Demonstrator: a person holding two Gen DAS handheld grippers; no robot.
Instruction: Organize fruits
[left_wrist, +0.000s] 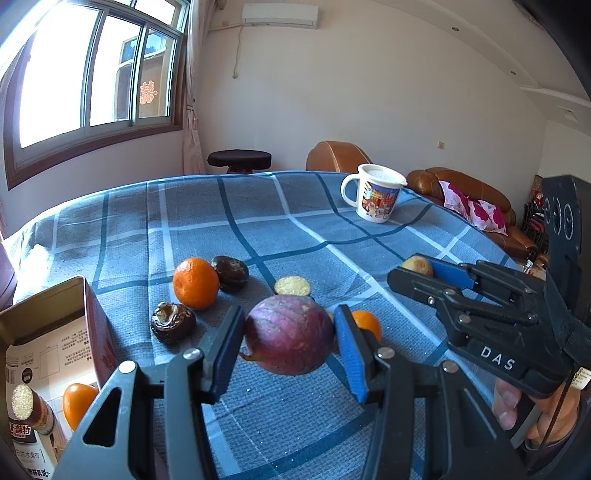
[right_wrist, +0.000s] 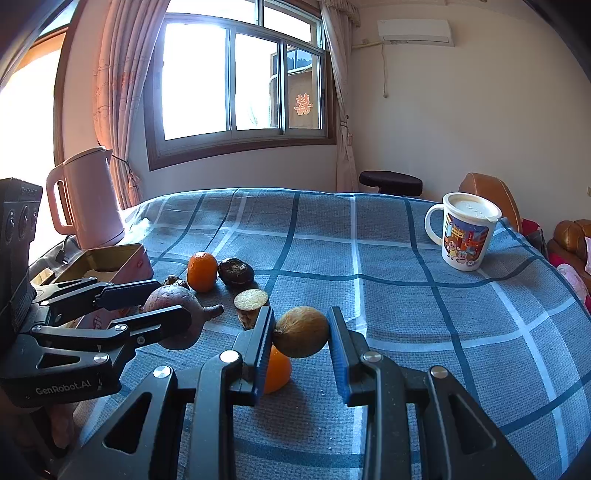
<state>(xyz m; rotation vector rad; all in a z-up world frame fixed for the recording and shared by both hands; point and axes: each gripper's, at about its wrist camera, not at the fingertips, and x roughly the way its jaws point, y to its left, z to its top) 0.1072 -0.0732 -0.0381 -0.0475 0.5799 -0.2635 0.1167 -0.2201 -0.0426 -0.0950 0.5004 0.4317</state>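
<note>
My left gripper (left_wrist: 290, 341) is shut on a purple sweet potato (left_wrist: 290, 334), held a little above the blue checked cloth (left_wrist: 258, 229); it also shows at the left of the right wrist view as the sweet potato (right_wrist: 184, 306). My right gripper (right_wrist: 301, 332) is shut on a small brown round fruit (right_wrist: 302, 331), also seen as the brown fruit (left_wrist: 417, 266). On the cloth lie a tangerine (left_wrist: 195, 282), two dark wrinkled fruits (left_wrist: 231, 273) (left_wrist: 173, 322), a cut stub (left_wrist: 291, 285) and a small orange (left_wrist: 365, 323) behind the left pad.
An open box (left_wrist: 48, 332) at the left holds an orange fruit (left_wrist: 77, 404) and a packet. A lidded mug (left_wrist: 375, 197) stands at the far right of the table. A pink kettle (right_wrist: 86, 197) stands far left. Sofa and stool lie beyond the table edge.
</note>
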